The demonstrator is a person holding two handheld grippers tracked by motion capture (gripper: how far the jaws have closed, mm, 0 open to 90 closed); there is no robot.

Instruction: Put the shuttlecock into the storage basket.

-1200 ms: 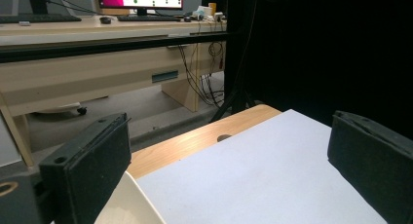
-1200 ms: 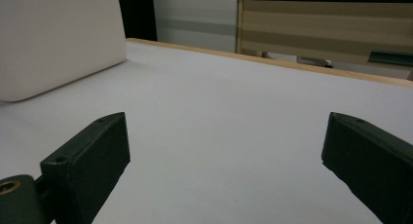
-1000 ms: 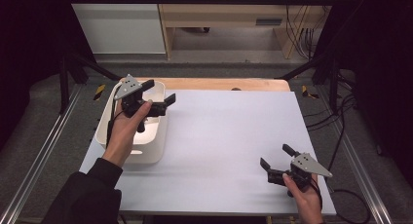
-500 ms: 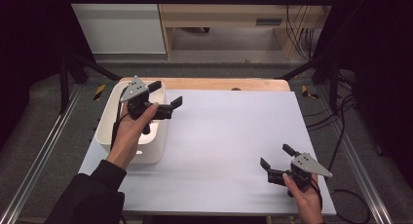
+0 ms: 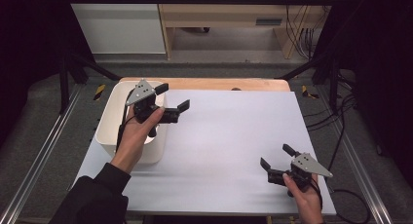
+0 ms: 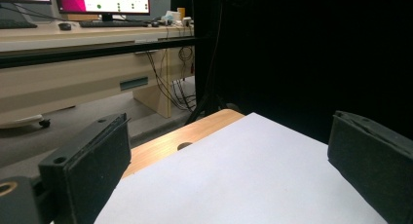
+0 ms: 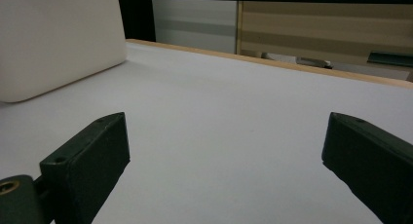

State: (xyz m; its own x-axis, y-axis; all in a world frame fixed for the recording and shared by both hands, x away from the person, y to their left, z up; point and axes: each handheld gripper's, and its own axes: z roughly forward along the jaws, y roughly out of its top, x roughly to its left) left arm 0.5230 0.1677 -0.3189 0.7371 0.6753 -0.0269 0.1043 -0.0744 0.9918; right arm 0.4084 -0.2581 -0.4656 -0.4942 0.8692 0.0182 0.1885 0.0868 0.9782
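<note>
My left gripper (image 5: 173,97) is held in the air over the right rim of a white bin (image 5: 108,118) at the table's left, pointing right across the table. Its jaws stand wide apart with nothing between them, as the left gripper view (image 6: 229,175) confirms. My right gripper (image 5: 276,156) rests low near the front right corner of the white table sheet (image 5: 229,136), pointing left and away. It is open too, and in the right gripper view (image 7: 224,175) nothing lies between its jaws. The bin (image 7: 58,39) stands far off to the upper left there.
A strip of the wooden tabletop (image 5: 219,84) shows behind the sheet, with a small hole (image 6: 184,146) in it. Black frame bars (image 5: 311,63) stand around the table. A desk with monitors (image 6: 97,5) lies beyond.
My left gripper has moved rightward from over the bin's middle to over its right rim. The right gripper has stayed where it was.
</note>
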